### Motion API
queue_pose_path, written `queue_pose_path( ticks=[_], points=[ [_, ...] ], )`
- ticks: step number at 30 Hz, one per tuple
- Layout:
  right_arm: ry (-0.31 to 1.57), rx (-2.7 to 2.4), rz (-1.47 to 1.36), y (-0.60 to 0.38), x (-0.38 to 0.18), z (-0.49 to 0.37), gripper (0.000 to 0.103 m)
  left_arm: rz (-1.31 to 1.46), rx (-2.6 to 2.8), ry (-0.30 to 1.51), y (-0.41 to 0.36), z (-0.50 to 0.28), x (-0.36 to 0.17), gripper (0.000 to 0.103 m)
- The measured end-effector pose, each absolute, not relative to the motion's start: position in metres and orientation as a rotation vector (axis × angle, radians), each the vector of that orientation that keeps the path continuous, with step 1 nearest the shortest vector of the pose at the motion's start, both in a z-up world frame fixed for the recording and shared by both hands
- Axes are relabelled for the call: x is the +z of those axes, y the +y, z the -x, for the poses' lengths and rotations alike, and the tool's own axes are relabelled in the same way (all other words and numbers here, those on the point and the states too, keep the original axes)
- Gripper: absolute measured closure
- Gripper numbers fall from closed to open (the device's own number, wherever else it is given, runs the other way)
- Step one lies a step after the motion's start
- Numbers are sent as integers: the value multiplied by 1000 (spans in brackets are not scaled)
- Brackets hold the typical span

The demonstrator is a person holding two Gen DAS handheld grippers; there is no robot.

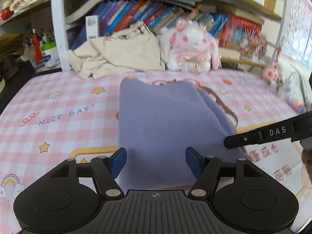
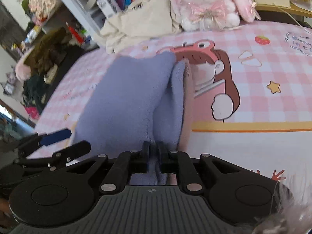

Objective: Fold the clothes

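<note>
A lavender knit garment [image 1: 163,120] lies folded lengthwise on the pink checked cloth [image 1: 58,117]. My left gripper [image 1: 155,161] is open, its blue pads spread just above the garment's near edge. My right gripper [image 2: 154,152] is shut on the garment's near right edge [image 2: 136,97] and lifts that side into a raised fold. The right gripper's finger [image 1: 259,136] reaches in from the right in the left wrist view. The open left gripper [image 2: 58,142] shows at the left in the right wrist view.
A crumpled cream garment [image 1: 117,56] and a white-pink plush rabbit [image 1: 193,46] sit at the back against a bookshelf [image 1: 146,13]. A pen cup [image 1: 49,54] stands at the back left. The cloth's left edge drops off beside dark clutter [image 2: 42,58].
</note>
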State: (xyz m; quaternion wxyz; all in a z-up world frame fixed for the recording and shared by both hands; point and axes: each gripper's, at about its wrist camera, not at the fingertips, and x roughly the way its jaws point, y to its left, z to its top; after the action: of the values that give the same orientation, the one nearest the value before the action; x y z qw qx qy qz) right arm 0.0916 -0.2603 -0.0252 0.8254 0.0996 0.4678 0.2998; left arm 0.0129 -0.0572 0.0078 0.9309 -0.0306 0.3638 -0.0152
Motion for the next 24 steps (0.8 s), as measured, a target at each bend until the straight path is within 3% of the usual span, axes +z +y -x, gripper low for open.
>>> queue_pose_path(
  ticks=[1, 3, 5, 7, 9, 12, 20, 22, 24],
  points=[
    [982, 640, -232, -262, -23, -93, 71, 72, -30, 737, -54, -11, 10, 35],
    [964, 639, -270, -263, -19, -97, 56, 91, -28, 721, -48, -7, 13, 35],
    [1000, 609, -304, -258, -25, -106, 60, 109, -26, 708, -43, -4, 15, 35],
    [1056, 578, -343, -250, -31, -113, 92, 123, -22, 708, -39, -4, 15, 35],
    [991, 600, -306, -245, -14, -101, 95, 130, -15, 707, -35, -3, 16, 35],
    [849, 644, -145, -237, 12, -74, 95, 146, -17, 695, -27, 1, 18, 35],
    [962, 517, -130, -237, -26, -91, 91, 180, -29, 702, -11, 7, 16, 31],
    [960, 501, -124, -237, -21, -88, 81, 184, -40, 705, -9, 10, 14, 31],
    [954, 479, -150, -239, -18, -81, 59, 179, -51, 712, -8, 11, 13, 31]
  ],
)
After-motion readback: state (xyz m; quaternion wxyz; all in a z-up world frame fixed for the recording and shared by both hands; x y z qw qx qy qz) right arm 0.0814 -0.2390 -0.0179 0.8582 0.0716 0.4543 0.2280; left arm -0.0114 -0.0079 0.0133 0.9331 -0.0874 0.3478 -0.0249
